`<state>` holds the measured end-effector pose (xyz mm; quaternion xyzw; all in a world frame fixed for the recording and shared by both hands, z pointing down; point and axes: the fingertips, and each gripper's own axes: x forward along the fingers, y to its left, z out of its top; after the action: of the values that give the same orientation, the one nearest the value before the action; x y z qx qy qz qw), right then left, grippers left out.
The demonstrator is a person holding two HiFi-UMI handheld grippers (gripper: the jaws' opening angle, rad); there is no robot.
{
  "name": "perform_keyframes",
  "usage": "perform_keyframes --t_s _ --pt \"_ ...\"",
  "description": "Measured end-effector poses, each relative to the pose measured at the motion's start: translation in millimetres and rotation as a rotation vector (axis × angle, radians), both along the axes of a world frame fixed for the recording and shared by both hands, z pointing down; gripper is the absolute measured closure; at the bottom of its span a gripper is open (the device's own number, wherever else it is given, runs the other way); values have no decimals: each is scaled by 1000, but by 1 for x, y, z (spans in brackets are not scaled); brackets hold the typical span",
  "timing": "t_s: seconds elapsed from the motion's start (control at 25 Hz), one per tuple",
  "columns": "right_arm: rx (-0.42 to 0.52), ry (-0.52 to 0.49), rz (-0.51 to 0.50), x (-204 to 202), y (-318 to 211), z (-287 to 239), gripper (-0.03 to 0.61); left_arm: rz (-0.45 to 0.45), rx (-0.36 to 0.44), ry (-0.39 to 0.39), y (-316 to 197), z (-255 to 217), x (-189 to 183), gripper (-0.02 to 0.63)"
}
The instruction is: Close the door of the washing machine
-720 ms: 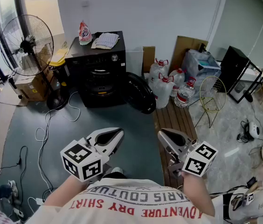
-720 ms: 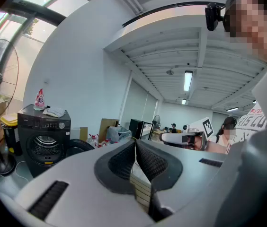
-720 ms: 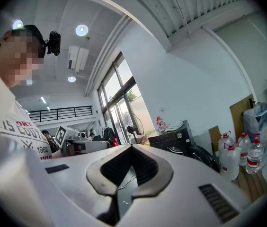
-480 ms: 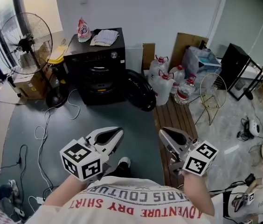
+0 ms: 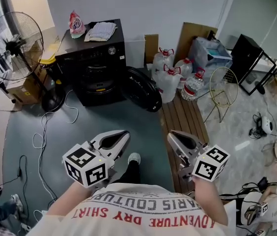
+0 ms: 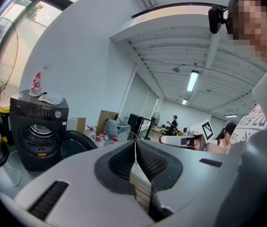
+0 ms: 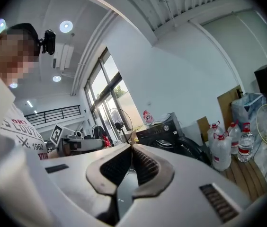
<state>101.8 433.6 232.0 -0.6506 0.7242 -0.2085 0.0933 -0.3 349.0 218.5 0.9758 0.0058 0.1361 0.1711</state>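
Observation:
The black washing machine (image 5: 93,65) stands against the far wall, its round door (image 5: 139,88) swung open to its right and the drum showing. My left gripper (image 5: 124,133) and right gripper (image 5: 172,134) are held side by side in front of my chest, well short of the machine, both shut with nothing in them. In the left gripper view the left gripper (image 6: 135,144) points past the washing machine (image 6: 39,131) and the door (image 6: 76,144). In the right gripper view the right gripper (image 7: 131,146) has the washing machine (image 7: 164,132) just beyond its tips.
A standing fan (image 5: 10,45) and cardboard boxes are left of the machine, with cables (image 5: 44,132) on the dark floor. Several water bottles (image 5: 170,77) sit right of the door, next to a wooden pallet (image 5: 185,119) and a wire basket (image 5: 222,95). A detergent bag (image 5: 75,24) and cloth lie on top.
The machine has slid up and left in the head view. A shoe now shows on the floor between the grippers. Both grippers keep their place and stay shut.

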Motion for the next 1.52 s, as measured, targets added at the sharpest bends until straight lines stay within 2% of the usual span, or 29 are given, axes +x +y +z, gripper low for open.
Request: perform_keyframes --t_s 0.28,0.56,0.8,0.96,1.0,1.04,1.08,1.12,1.32,1.52 --pt "-68 -25 45 70 -61 31 554 44 -56 -72 -69 33 76 581" --pt "-135 -88 88 142 -127 74 554 103 -67 -161 -140 79 150 581" --pt "-188 -103 144 184 -172 112 552 110 -111 -197 -195 114 180 581" --pt "-265 -61 151 208 -191 142 548 90 -138 -223 -222 138 194 581" --pt "-298 -53 146 212 -192 151 540 81 -148 -231 -227 144 197 581" --pt "-333 -47 137 215 -193 159 507 69 -158 -240 -232 150 198 581" --pt "-364 -41 123 217 -194 168 438 56 -166 -248 -237 155 200 581" --pt "-389 -30 109 221 -196 176 410 42 -173 -255 -241 160 201 581" --pt "-504 59 76 255 -205 226 396 -15 -206 -317 -257 188 206 581" --pt "-611 145 -6 289 -228 285 344 -74 -210 -377 -283 204 213 581"
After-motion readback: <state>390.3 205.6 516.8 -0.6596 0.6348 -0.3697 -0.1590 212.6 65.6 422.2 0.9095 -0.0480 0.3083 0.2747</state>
